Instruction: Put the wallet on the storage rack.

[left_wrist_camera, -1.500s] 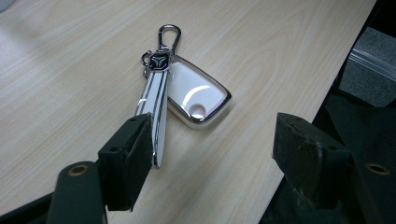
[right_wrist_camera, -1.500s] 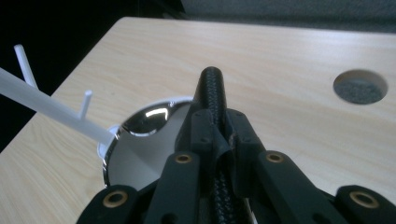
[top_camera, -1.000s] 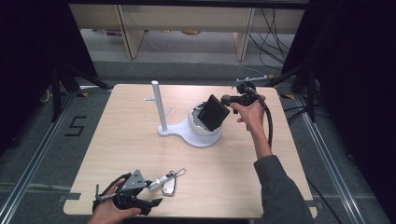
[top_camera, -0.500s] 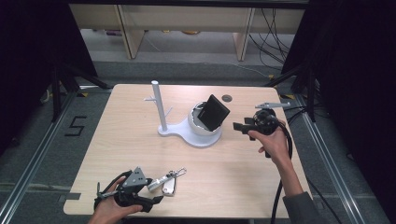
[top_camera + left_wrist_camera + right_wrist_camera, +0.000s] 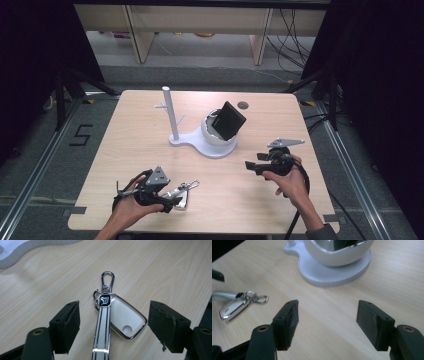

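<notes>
A white key fob (image 5: 125,320) with a chrome rim, a striped strap (image 5: 102,327) and a carabiner clip (image 5: 108,280) lies on the wooden table near its front left. My left gripper (image 5: 113,320) is open, its jaws standing wide on either side of the fob without touching it; in the high view the left gripper (image 5: 172,197) is low on the table. My right gripper (image 5: 251,166) is open over bare wood at the right, with nothing between its jaws (image 5: 327,315). The fob (image 5: 233,308) lies to its far left.
A white stand (image 5: 220,149) sits mid-table with a tall post (image 5: 170,112) and a bowl (image 5: 210,135) holding a tilted black flat object (image 5: 229,120). The bowl (image 5: 332,252) is just ahead of the right gripper. A small round hole (image 5: 243,105) marks the far table edge.
My right gripper has drawn back from the black object in the bowl toward the table's right front. The black object stays in the bowl. The left gripper has not moved.
</notes>
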### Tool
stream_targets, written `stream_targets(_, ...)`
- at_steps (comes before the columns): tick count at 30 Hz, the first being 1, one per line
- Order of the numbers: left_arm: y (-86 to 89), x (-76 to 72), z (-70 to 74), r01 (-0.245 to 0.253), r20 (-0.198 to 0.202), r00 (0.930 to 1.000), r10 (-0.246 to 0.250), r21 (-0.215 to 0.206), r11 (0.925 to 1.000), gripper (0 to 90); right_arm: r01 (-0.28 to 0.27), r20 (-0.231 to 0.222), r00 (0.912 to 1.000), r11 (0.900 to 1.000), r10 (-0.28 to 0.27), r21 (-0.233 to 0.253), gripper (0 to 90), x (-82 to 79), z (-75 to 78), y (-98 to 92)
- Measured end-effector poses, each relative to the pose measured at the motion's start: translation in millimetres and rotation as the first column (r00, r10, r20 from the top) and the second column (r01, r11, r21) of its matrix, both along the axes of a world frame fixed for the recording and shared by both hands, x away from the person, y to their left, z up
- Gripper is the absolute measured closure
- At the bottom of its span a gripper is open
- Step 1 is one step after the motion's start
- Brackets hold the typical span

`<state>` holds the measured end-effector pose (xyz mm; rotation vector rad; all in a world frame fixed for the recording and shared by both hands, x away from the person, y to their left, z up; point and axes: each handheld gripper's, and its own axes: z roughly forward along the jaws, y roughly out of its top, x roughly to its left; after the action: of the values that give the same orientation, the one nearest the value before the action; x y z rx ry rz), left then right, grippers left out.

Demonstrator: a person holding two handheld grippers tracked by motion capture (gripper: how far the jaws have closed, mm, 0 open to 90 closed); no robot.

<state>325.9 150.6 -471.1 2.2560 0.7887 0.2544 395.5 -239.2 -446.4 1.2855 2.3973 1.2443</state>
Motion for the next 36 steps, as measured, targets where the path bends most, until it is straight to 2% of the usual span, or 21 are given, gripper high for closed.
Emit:
stream_targets(3,-4.0,5.8,-0.4,0.000,-0.008,1.0000,0.000,0.008,1.0000,25.6,-0.017,-0.004,0.9998,1.000,0.017,-0.018,35.1,-6.1,-6.9,4.3)
stream_targets(4,-5.2,6.9,-0.4,-0.002,-0.011,0.9999,0.002,0.009,1.0000,25.6,-0.027,0.009,0.9996,0.999,0.028,-0.029,35.1,-10.9,-11.8,6.4)
stream_targets(6,-8.7,10.1,-0.6,-0.001,-0.009,1.0000,0.001,0.019,0.9998,25.8,-0.035,0.009,0.9993,0.999,0.035,-0.016,35.1,-13.3,-15.2,7.9)
stream_targets(7,-10.0,11.2,-0.3,0.009,-0.011,0.9999,-0.009,0.023,0.9997,26.1,-0.052,-0.006,0.9986,0.998,0.052,-0.046,34.1,-18.9,-18.2,8.9)
stream_targets(8,-11.9,12.2,-0.9,-0.001,-0.004,1.0000,0.001,0.021,0.9998,26.1,-0.052,-0.016,0.9985,0.998,0.052,-0.041,34.0,-21.3,-19.2,9.1)
stream_targets(11,-14.8,15.2,-1.2,0.009,-0.011,0.9999,-0.009,0.028,0.9996,26.1,-0.057,-0.014,0.9983,0.998,0.056,-0.036,33.9,-25.0,-22.0,9.2)
stream_targets(12,-16.2,16.0,-2.1,0.002,-0.016,0.9999,-0.001,0.026,0.9997,26.2,-0.063,-0.013,0.9979,0.997,0.063,-0.047,33.9,-27.8,-25.1,8.6)
stream_targets(13,-16.8,17.9,-1.9,0.014,-0.014,0.9998,-0.014,0.042,0.9990,26.3,-0.057,-0.009,0.9983,0.996,0.057,-0.064,33.8,-29.9,-26.1,8.4)
stream_targets(15,-18.0,17.9,-3.1,0.008,-0.019,0.9998,-0.007,0.037,0.9993,26.2,-0.060,-0.008,0.9982,0.996,0.059,-0.068,33.5,-31.1,-27.6,8.3)
stream_targets(16,-18.2,18.8,-3.4,0.027,-0.024,0.9994,-0.026,0.049,0.9984,26.2,-0.042,-0.011,0.9991,0.995,0.041,-0.088,33.4,-34.5,-28.5,8.7)
stream_targets(17,-19.1,18.7,-4.2,0.019,-0.032,0.9993,-0.018,0.053,0.9984,26.2,-0.046,0.003,0.9989,0.995,0.046,-0.091,33.4,-36.7,-32.0,9.2)
stream_targets(19,-19.7,20.3,-5.1,0.023,-0.035,0.9992,-0.021,0.056,0.9982,26.2,-0.050,-0.012,0.9987,0.994,0.050,-0.096,33.3,-41.5,-37.1,11.0)
stream_targets(21,-20.1,22.1,-4.2,0.020,-0.043,0.9989,-0.017,0.056,0.9982,26.2,-0.061,-0.012,0.9981,0.991,0.060,-0.115,33.1,-46.1,-41.5,14.1)
stream_targets(22,-19.8,23.1,-3.5,0.025,-0.046,0.9987,-0.022,0.061,0.9978,26.2,-0.079,-0.013,0.9969,0.987,0.078,-0.143,32.8,-47.8,-42.0,14.7)
stream_targets(24,-21.6,25.8,-3.3,0.009,-0.050,0.9987,-0.007,0.053,0.9986,26.2,-0.076,0.003,0.9970,0.985,0.078,-0.153,32.6,-50.2,-44.3,16.4)
stream_targets(25,-21.9,28.1,-2.6,0.021,-0.055,0.9983,-0.017,0.066,0.9976,26.6,-0.093,-0.002,0.9956,0.980,0.094,-0.176,32.4,-51.6,-43.0,15.1)
stream_targets(27,-24.2,31.1,-1.7,0.023,-0.059,0.9981,-0.018,0.081,0.9965,27.1,-0.081,0.006,0.9965,0.983,0.083,-0.167,32.1,-54.6,-44.2,14.8)
stream_targets(29,-27.2,34.4,-1.3,0.031,-0.058,0.9980,-0.026,0.092,0.9953,27.1,-0.088,-0.019,0.9961,0.981,0.086,-0.172,30.9,-58.7,-42.7,12.6)
stream_targets(31,-29.6,35.9,-2.4,0.023,-0.058,0.9981,-0.018,0.092,0.9955,27.2,-0.085,-0.014,0.9964,0.981,0.084,-0.172,30.5,-64.2,-45.1,11.0)
stream_targets(32,-30.7,36.8,-2.7,0.031,-0.064,0.9976,-0.025,0.098,0.9947,27.3,-0.098,-0.012,0.9952,0.977,0.097,-0.189,30.3,-65.1,-45.8,9.3)
stream_targets(36,-34.6,38.6,-5.4,0.045,-0.081,0.9961,-0.034,0.129,0.9906,27.5,-0.084,-0.025,0.9964,0.979,0.081,-0.187,30.1,-69.2,-46.5,7.6)
